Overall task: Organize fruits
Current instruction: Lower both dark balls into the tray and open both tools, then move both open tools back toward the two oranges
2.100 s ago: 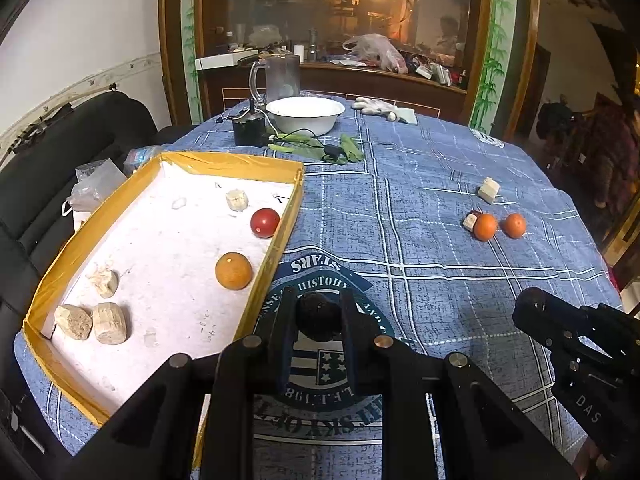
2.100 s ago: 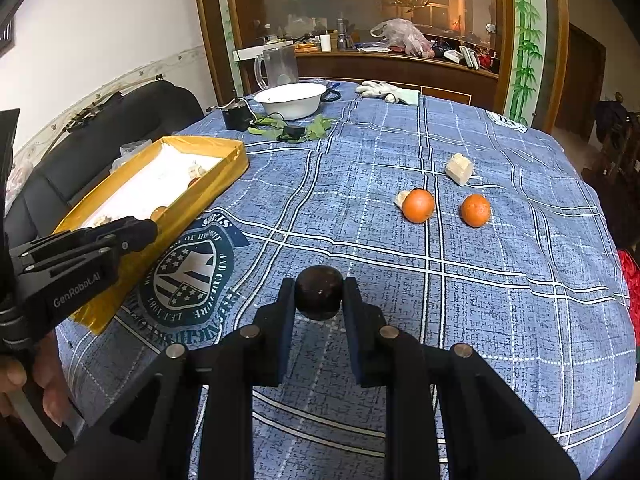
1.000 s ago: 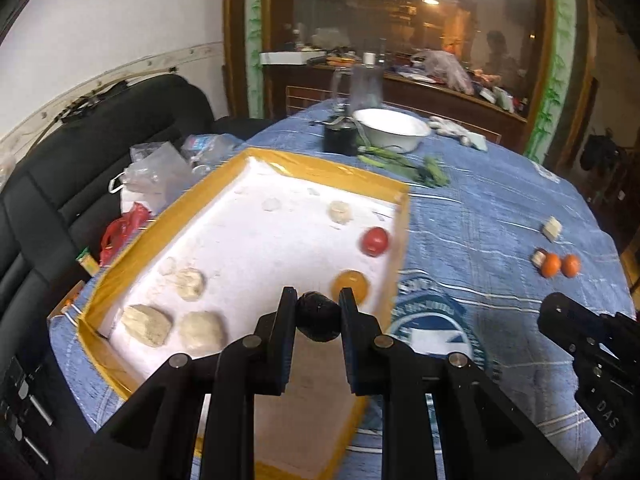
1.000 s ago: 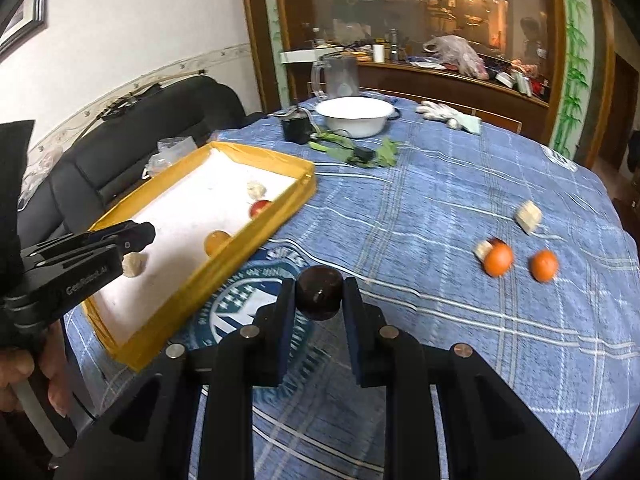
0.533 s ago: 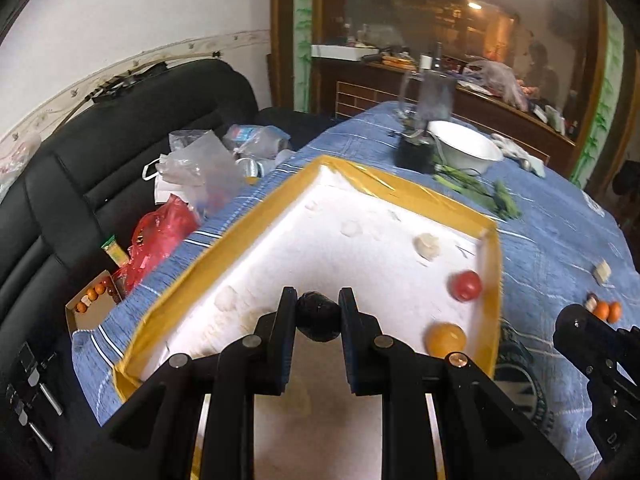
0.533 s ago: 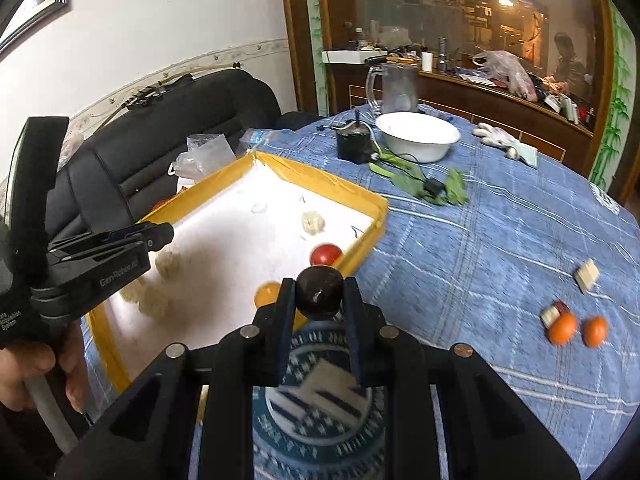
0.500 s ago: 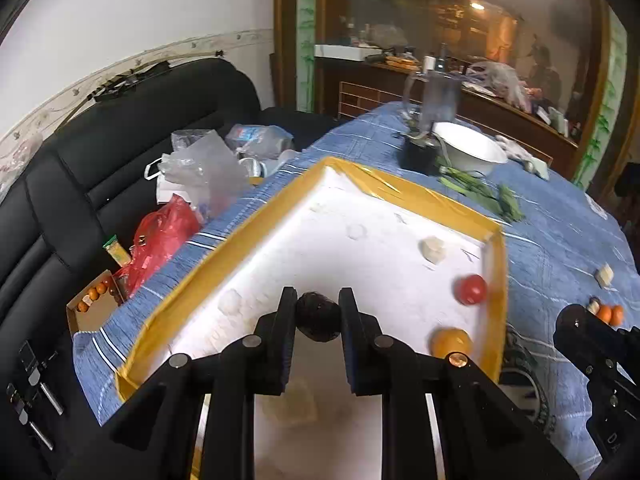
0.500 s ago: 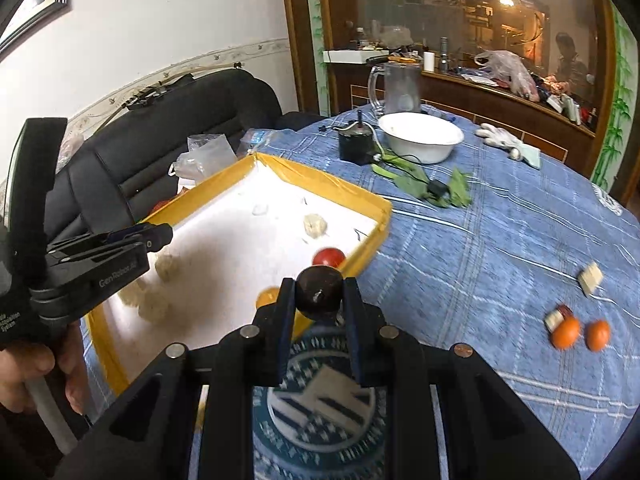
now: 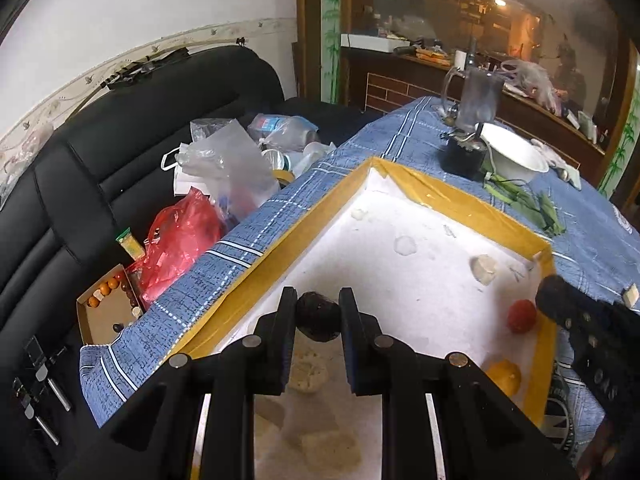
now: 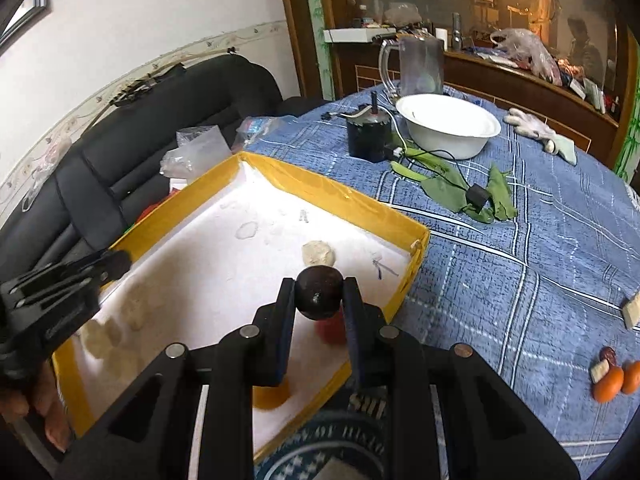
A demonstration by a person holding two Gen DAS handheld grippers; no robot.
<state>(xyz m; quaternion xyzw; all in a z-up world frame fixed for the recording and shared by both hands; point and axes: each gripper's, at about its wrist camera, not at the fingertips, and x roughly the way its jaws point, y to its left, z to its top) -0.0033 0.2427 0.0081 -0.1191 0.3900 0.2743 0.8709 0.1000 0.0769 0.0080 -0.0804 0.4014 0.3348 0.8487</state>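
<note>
Dark fruit [image 9: 318, 317] sits pinched between the left gripper [image 9: 318, 320] fingers, above the yellow-rimmed tray [image 9: 452, 198]. A second dark fruit [image 10: 319, 292] is clamped in the right gripper [image 10: 319, 300], over that tray's near rim beside a red fruit [image 10: 332, 330].

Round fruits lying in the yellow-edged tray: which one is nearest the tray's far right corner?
The red fruit. It lies farther up the tray than the orange fruit, which sits closer to the camera.
</note>
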